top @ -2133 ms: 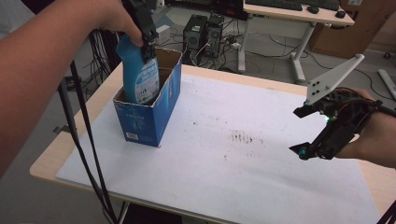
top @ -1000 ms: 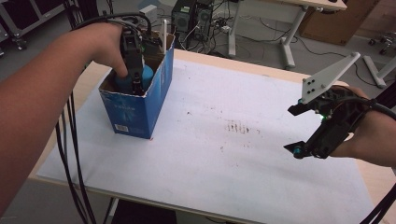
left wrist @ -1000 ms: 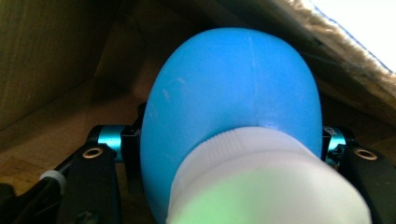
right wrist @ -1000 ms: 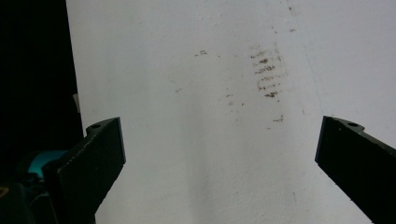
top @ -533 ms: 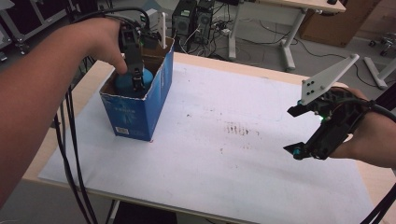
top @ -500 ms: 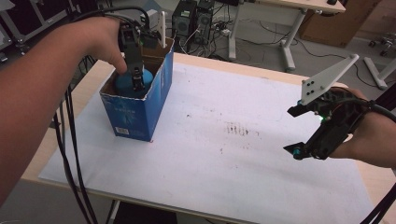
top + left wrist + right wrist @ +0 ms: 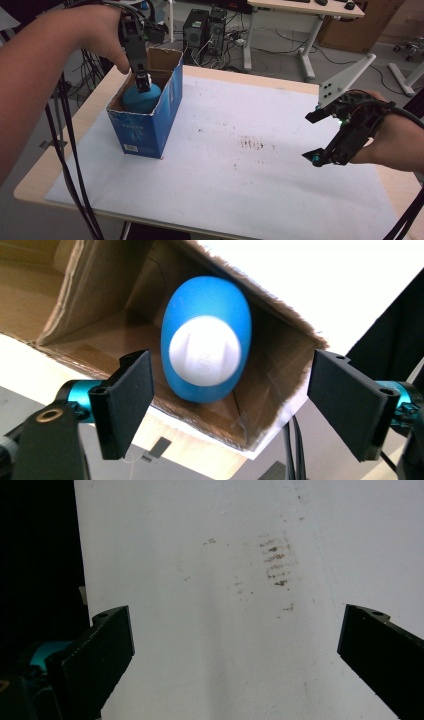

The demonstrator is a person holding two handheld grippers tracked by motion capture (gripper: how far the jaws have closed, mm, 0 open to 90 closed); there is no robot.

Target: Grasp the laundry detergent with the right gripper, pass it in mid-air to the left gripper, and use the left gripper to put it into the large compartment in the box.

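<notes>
A blue bottle (image 7: 142, 100) with a white cap (image 7: 204, 351) stands inside an open blue cardboard box (image 7: 150, 125) at the table's left. My left gripper (image 7: 143, 82) hangs just above the bottle, pointing down into the box. Its jaws have just been opening. In the left gripper view the pads (image 7: 127, 400) stand wide on either side of the bottle (image 7: 206, 305), which lies below them untouched. My right gripper (image 7: 312, 137) hovers open over the white sheet (image 7: 240, 165) at the right, with nothing between its pads (image 7: 105, 650).
The box's brown inner walls (image 7: 100, 300) and ragged rim surround the bottle closely. The white sheet (image 7: 225, 555) carries a patch of brown smudges (image 7: 252, 144). Black cables (image 7: 70, 165) hang off the table's left edge. Desks and computer towers (image 7: 202, 27) stand behind.
The bottle has gone down into the box and stays there. My left gripper has opened off it and risen a little. The right gripper has kept still.
</notes>
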